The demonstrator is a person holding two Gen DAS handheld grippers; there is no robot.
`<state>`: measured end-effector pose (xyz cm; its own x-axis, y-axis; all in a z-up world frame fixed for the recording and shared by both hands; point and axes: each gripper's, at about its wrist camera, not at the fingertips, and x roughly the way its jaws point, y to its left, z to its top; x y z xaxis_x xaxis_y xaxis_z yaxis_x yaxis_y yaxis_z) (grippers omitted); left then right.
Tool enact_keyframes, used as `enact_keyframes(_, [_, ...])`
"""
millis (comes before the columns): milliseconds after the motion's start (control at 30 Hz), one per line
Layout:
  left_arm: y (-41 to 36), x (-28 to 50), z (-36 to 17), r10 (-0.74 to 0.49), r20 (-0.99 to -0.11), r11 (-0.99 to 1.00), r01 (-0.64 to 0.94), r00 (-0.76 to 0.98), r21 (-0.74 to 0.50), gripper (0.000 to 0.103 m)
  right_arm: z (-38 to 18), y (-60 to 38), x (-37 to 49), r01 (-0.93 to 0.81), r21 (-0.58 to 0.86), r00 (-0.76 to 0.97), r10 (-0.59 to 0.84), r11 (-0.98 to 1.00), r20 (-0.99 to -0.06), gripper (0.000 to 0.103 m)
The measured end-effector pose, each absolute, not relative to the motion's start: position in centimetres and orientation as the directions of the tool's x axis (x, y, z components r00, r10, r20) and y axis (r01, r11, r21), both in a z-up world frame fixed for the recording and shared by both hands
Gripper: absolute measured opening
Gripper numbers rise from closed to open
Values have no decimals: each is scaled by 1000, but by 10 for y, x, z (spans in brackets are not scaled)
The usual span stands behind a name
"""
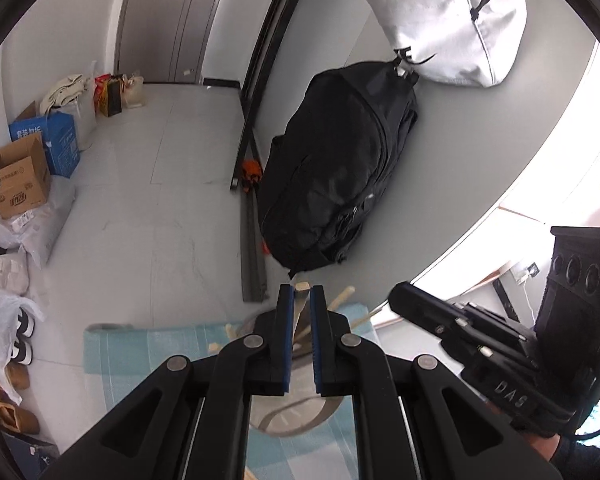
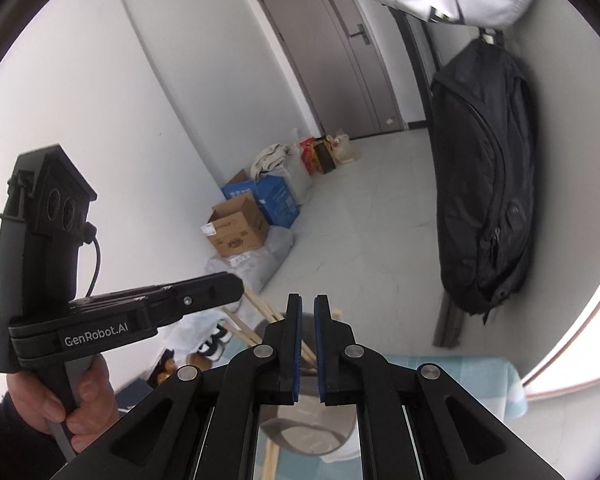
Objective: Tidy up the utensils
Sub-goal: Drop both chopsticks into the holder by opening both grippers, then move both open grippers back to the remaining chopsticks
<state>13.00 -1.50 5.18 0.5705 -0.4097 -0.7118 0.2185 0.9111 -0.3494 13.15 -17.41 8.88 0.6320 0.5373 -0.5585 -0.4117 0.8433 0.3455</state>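
Observation:
Several wooden utensils (image 1: 342, 296) stand with their handles up in a grey round holder (image 1: 300, 420) on a blue checked cloth (image 1: 140, 352). My left gripper (image 1: 302, 292) hangs just over them, its blue pads almost together with nothing gripped; one handle tip shows behind the narrow gap. My right gripper (image 1: 396, 298) comes in from the right at the same height. In the right wrist view my right gripper (image 2: 308, 300) is shut above the holder (image 2: 308, 432), with the wooden utensils (image 2: 260, 312) to its left. The left gripper (image 2: 238, 288) reaches in from the left, a hand (image 2: 84, 396) on its grip.
A black backpack (image 1: 340, 168) and a white bag (image 1: 452, 20) hang on the wall beyond the table. Cardboard boxes (image 1: 18, 176), bags and shoes (image 1: 22, 340) line the floor at the left. The cloth's far edge (image 2: 460, 364) ends near the wall.

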Motion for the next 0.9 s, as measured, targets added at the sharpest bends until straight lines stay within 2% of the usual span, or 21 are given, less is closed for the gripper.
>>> enact_keyframes(100, [-9, 122, 55, -397, -717, 915, 187, 573, -358, 5, 91, -182, 120, -384, 367, 645, 531, 847, -550, 8])
enact_keyframes(133, [-7, 120, 55, -399, -713, 913, 181, 576, -365, 9, 92, -185, 114, -375, 369, 652, 525, 851, -547, 10])
enact_keyframes(167, [-5, 116, 58, -383, -716, 919, 164, 584, -358, 19, 94, -187, 110, -371, 367, 656, 520, 853, -547, 16])
enact_keyframes(267, [1, 103, 65, -364, -696, 923, 139, 619, -359, 38, 99, -192, 99, -367, 370, 671, 518, 854, -530, 31])
enact_keyframes(333, [5, 97, 67, -334, -694, 932, 113, 639, -344, 48, 104, -193, 88, -371, 360, 684, 514, 856, -517, 36])
enact_keyframes(433, [10, 82, 73, -302, -671, 937, 84, 677, -338, 49, 111, -196, 72, -382, 355, 702, 518, 853, -489, 50])
enact_keyframes(567, [14, 66, 78, -254, -662, 948, 46, 706, -315, 50, 115, -195, 56, -392, 348, 714, 520, 852, -468, 59])
enact_keyframes(633, [14, 59, 79, -229, -654, 954, 31, 721, -299, 50, 115, -194, 47, -399, 349, 715, 526, 848, -461, 60])
enact_keyframes(700, [14, 49, 81, -204, -647, 960, 19, 735, -281, 57, 115, -192, 38, -401, 343, 718, 524, 849, -458, 63])
enact_keyframes(733, [13, 45, 81, -195, -646, 962, 15, 738, -274, 65, 114, -192, 35, -403, 341, 719, 524, 849, -456, 65])
enact_keyframes(767, [13, 42, 81, -195, -640, 962, 17, 743, -274, 66, 114, -191, 31, -404, 338, 721, 523, 850, -454, 69])
enact_keyframes(900, [10, 26, 81, -186, -617, 966, 26, 765, -259, 66, 113, -187, 15, -418, 316, 729, 522, 852, -443, 74])
